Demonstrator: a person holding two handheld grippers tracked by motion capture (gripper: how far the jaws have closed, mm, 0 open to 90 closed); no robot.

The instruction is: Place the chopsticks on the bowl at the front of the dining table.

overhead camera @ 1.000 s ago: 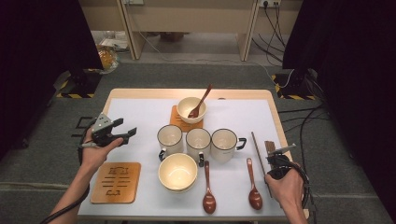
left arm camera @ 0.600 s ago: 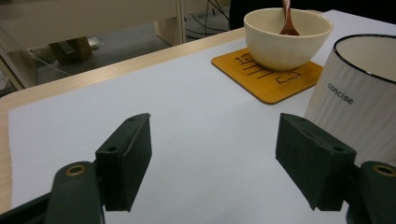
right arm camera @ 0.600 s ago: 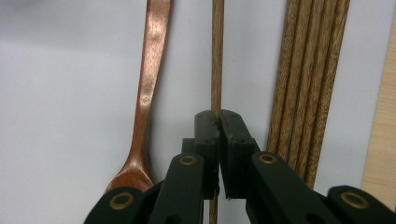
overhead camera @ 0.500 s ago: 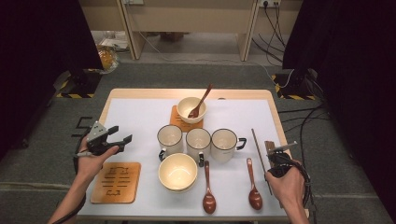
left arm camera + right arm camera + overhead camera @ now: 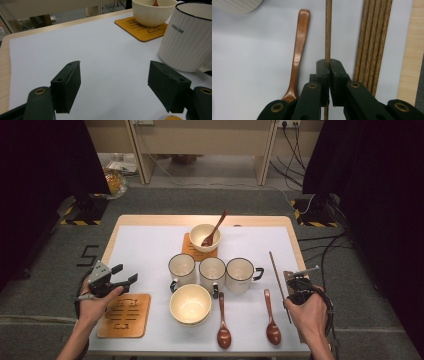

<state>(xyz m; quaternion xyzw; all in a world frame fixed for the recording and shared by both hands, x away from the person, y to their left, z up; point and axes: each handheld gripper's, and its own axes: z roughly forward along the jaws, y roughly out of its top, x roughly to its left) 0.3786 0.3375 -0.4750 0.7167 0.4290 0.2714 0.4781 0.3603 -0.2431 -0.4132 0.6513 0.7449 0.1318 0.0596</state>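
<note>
1. Since the earlier frame, the left gripper (image 5: 126,281) has drifted back and outward toward the table's left edge; the right gripper (image 5: 295,279) has hardly shifted.
2. Right jaws are pressed together on a single chopstick (image 5: 328,32), which runs forward from them.
3. More chopsticks (image 5: 373,37) lie just right of it, a wooden spoon (image 5: 298,53) just left.
4. Left jaws are spread wide over bare white mat (image 5: 105,62), above the near coaster (image 5: 125,315).
5. A ribbed mug (image 5: 190,40) stands ahead on their right.

Matt wooden chopstick (image 5: 328,30); glossy wooden spoon (image 5: 298,53); matt black plastic right gripper (image 5: 329,65).
</note>
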